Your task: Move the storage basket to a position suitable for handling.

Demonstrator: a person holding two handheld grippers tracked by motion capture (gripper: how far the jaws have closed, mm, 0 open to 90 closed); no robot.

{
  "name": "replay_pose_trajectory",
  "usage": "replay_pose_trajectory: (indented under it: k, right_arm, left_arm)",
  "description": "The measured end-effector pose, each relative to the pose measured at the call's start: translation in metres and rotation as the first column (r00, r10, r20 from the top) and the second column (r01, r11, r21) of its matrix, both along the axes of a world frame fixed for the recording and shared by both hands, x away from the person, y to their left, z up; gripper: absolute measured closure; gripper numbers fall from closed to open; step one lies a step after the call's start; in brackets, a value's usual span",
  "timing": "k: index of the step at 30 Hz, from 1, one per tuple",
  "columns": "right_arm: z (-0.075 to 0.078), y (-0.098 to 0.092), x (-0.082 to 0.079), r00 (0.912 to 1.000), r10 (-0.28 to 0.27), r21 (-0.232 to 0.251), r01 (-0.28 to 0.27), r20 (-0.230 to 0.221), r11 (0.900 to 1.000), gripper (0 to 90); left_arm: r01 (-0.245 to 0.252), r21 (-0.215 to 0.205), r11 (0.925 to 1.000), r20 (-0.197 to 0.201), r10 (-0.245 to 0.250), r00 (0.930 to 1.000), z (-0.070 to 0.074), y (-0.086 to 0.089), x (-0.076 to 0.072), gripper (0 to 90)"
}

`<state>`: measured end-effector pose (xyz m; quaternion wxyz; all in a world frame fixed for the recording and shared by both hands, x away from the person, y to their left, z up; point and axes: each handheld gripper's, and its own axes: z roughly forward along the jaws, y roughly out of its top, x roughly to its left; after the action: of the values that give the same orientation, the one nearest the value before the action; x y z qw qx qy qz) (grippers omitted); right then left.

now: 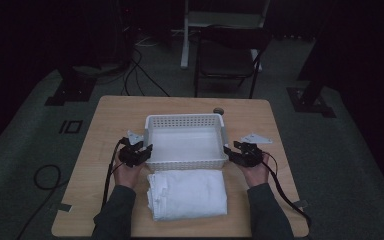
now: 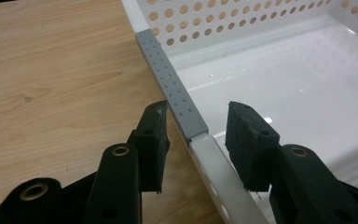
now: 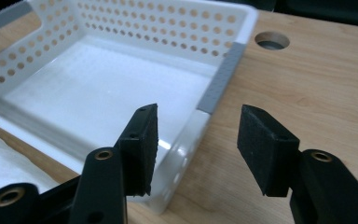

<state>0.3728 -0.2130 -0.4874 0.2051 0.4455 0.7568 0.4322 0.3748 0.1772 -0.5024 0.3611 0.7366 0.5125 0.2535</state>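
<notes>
Table point(image 1: 105, 125): pale wood-grain top, rectangular with rounded corners; a round hole point(image 3: 272, 40) near its far edge, by the basket's far right corner.
Basket point(image 1: 185, 120): white plastic, rectangular and shallow, at the table's middle; walls pierced with rows of round holes, floor smooth and glossy.
Grips point(image 2: 170, 84): a grey strip with raised dots caps the rim on each short side.
Cloth point(image 1: 187, 193): white, folded into a soft rectangle, lying on the table just in front of the basket's near wall.
Left tongs point(image 1: 145, 151): black, jaws apart; in the left gripper view they straddle the basket's left rim where the grey strip ends, one jaw outside over the wood, the other over the floor. The outer pad point(image 2: 154, 135) is close to the rim; contact cannot be told.
Right tongs point(image 1: 228, 151): black, jaws apart with flat ribbed pads; in the right gripper view one jaw is over the basket's floor, the other over the table, the right rim between them.
Hands: each holds its tongs at a near corner of the basket; dark sleeves.
Floor point(image 1: 25, 150): grey, with cables and a dark chair point(image 1: 227, 55) beyond the table.
</notes>
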Motion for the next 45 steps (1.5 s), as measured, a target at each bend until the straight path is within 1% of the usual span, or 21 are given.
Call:
replay_pose_trajectory:
  k: [4,6,10,13,15,19,21,25,27,29,31,35,36,37,39,42,45]
  right_arm:
    - [-0.004,0.002,0.001,0.9998,0.017,-0.017,-0.017,-0.009,1.000,53.2]
    - [-0.005,0.002,0.001,0.9997,0.019,-0.020,-0.019,-0.013,1.000,57.6]
    - [-0.007,0.003,0.004,0.9999,0.007,-0.042,-0.008,-0.016,0.999,64.6]
    - [-0.008,0.002,0.005,0.9998,0.009,-0.028,-0.009,-0.018,1.000,64.9]
    - [-0.008,0.001,0.006,0.9999,0.006,-0.027,-0.006,-0.016,1.000,66.1]
    - [-0.007,0.001,0.010,0.9999,-0.010,-0.027,0.010,-0.013,1.000,67.3]
    - [-0.007,0.001,0.012,0.9998,-0.015,-0.027,0.015,-0.012,1.000,67.6]
    - [-0.007,0.000,0.014,0.9998,-0.017,-0.023,0.017,-0.014,1.000,67.8]
    - [-0.007,0.001,0.013,0.9997,-0.016,-0.025,0.016,-0.016,1.000,66.0]
    - [-0.005,0.001,0.010,0.9999,-0.009,-0.023,0.008,-0.013,1.000,60.5]
    - [-0.002,0.000,0.005,1.0000,-0.004,-0.043,0.004,-0.001,0.999,56.0]
    - [0.003,-0.004,-0.004,0.9999,-0.003,-0.046,0.004,0.012,0.999,51.1]
    - [0.004,-0.005,-0.007,0.9999,-0.003,-0.046,0.004,0.012,0.999,50.3]
    - [0.005,-0.007,-0.009,0.9999,-0.002,-0.046,0.003,0.015,0.999,49.3]
    - [0.006,-0.009,-0.016,0.9998,-0.002,-0.065,0.003,0.022,0.998,47.9]
    - [0.006,-0.012,-0.028,0.9996,0.008,-0.081,-0.005,0.028,0.997,46.7]
    - [0.004,-0.016,-0.037,0.9996,0.013,-0.078,-0.011,0.027,0.997,45.7]
  left_arm:
    - [0.012,-0.008,0.9999,-0.003,-0.012,0.9999,0.000,-0.002,0.006,59.1]
    - [0.016,-0.008,0.9998,-0.004,-0.016,0.9999,0.000,-0.004,0.008,59.5]
    - [0.016,-0.012,0.9998,-0.009,-0.016,0.9998,0.000,-0.004,0.012,60.3]
    - [0.018,-0.020,0.9996,-0.012,-0.019,0.9998,0.000,-0.003,0.015,60.3]
    - [0.016,-0.034,0.9993,-0.013,-0.017,0.9998,-0.001,-0.003,0.017,60.3]
    - [0.016,-0.025,0.9996,-0.018,-0.016,0.9997,0.000,-0.005,0.019,60.2]
    - [0.019,-0.027,0.9995,-0.019,-0.019,0.9996,0.000,-0.005,0.021,60.0]
    - [0.031,-0.054,0.9981,-0.016,-0.032,0.9994,0.001,-0.003,0.021,56.6]
    - [0.028,-0.054,0.9981,0.000,-0.028,0.9996,0.005,-0.002,0.017,53.0]
    - [0.035,-0.061,0.9975,0.018,-0.034,0.9993,0.009,0.000,0.013,50.1]
    - [0.036,-0.056,0.9978,0.029,-0.034,0.9990,0.012,0.002,0.009,48.4]
    - [0.031,-0.056,0.9980,0.052,-0.028,0.9982,0.018,0.008,-0.003,44.4]
    - [0.031,-0.066,0.9974,0.056,-0.027,0.9980,0.019,0.010,-0.006,43.4]
    - [0.030,-0.077,0.9966,0.057,-0.025,0.9980,0.019,0.011,-0.009,42.9]
    - [0.033,-0.087,0.9956,0.056,-0.028,0.9980,0.020,0.015,-0.015,42.0]
    - [0.043,-0.086,0.9954,0.056,-0.038,0.9977,0.021,0.019,-0.023,41.4]
    - [0.044,-0.090,0.9950,0.058,-0.038,0.9976,0.021,0.021,-0.033,41.3]
